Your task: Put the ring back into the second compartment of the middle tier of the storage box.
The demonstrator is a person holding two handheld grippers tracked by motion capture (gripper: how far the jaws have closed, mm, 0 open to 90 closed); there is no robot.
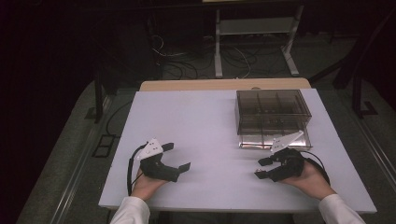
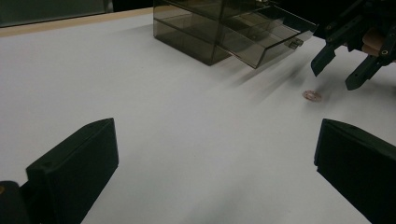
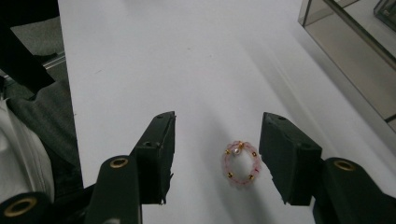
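Hand-held gripper on the right (image 3: 215, 161) has its jaws spread about halfway, and the small pink bead ring (image 3: 241, 164) lies flat on the white tabletop (image 3: 187, 70) between them, nearer the jaw at the right of the right gripper view and apparently not touched by either pad. The step in hand looks like picking this ring up. To do it well, I would first centre the jaws so the ring sits midway, since an off-centre close would likely push it sideways across the smooth surface. The tips should come down until they all but rest on the tabletop, because the ring is thin and lies flat; a close made too high would pass over it. A slow close across the ring's narrower width seems safest, as the beads may roll or flip.

From the left gripper view the ring (image 2: 311, 95) shows just in front of the right hand-held gripper (image 2: 343, 70). Behind it stands the smoky clear drawer box (image 1: 272, 112), its lower drawer (image 2: 261, 39) pulled out toward the ring, probably where it belongs.

Farther off, the left hand-held gripper (image 1: 180, 157) rests with jaws wide apart and nothing between them.
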